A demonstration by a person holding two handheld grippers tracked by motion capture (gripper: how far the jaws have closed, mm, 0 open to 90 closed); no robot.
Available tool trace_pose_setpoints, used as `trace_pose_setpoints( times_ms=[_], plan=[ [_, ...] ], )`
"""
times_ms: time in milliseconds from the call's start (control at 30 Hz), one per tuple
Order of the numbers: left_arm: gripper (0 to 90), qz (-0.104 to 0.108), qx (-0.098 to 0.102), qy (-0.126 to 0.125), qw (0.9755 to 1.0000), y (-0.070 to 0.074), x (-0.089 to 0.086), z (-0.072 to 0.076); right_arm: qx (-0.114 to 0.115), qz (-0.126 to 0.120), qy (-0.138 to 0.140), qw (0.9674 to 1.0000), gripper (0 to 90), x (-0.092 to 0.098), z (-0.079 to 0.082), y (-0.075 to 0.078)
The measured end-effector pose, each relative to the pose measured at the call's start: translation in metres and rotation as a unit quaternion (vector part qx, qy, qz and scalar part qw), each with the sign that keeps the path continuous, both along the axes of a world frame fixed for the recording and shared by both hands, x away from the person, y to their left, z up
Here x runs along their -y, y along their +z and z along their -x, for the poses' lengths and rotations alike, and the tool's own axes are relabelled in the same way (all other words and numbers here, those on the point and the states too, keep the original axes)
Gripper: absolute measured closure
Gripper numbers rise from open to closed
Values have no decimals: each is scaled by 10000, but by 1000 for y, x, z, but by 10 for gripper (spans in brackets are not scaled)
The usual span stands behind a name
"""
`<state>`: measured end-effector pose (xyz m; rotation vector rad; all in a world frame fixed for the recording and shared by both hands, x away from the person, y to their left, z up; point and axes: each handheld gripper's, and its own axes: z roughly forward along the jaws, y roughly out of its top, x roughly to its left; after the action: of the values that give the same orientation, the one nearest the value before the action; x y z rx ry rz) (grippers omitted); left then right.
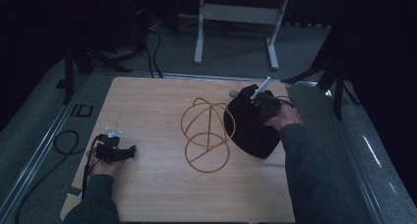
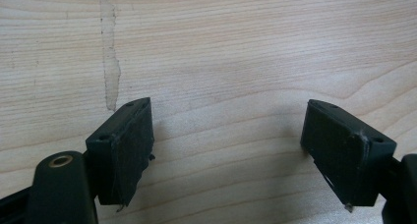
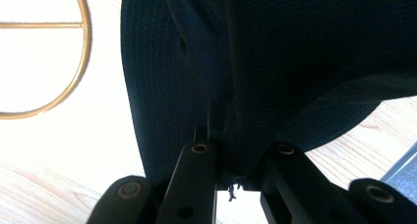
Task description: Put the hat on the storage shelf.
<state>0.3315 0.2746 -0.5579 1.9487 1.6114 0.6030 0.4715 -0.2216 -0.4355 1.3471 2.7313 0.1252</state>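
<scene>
High view: wooden table (image 1: 162, 194), a person's two hands on grippers.
Right gripper (image 1: 265, 103): jaws pinched on black hat (image 1: 248, 128).
Gold wire stand (image 1: 206, 135): just beside the hat.
Left gripper (image 1: 118, 152): jaws spread wide, nothing between, well apart from the hat.

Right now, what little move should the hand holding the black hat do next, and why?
Probably lift the black hat a little and carry it toward the gold wire stand. The right gripper is shut on the hat's fabric, and the stand sits bare just beside it. The left gripper rests open on the wooden table, holding nothing.
</scene>
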Motion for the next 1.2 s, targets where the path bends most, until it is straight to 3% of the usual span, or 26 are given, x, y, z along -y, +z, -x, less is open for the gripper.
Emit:
trace_pose_setpoints(
  times_ms=[200,567,1200],
  plan=[
    [204,3,6,2,10000,0,0,0,119,21,49,9999,879,6,4,8],
    [204,3,11,-6,10000,0,0,0,233,-171,167,9994,881,14,10,26],
    [203,8,9,-9,10000,0,1,0,385,-98,407,9984,882,21,20,46]
  ],
)
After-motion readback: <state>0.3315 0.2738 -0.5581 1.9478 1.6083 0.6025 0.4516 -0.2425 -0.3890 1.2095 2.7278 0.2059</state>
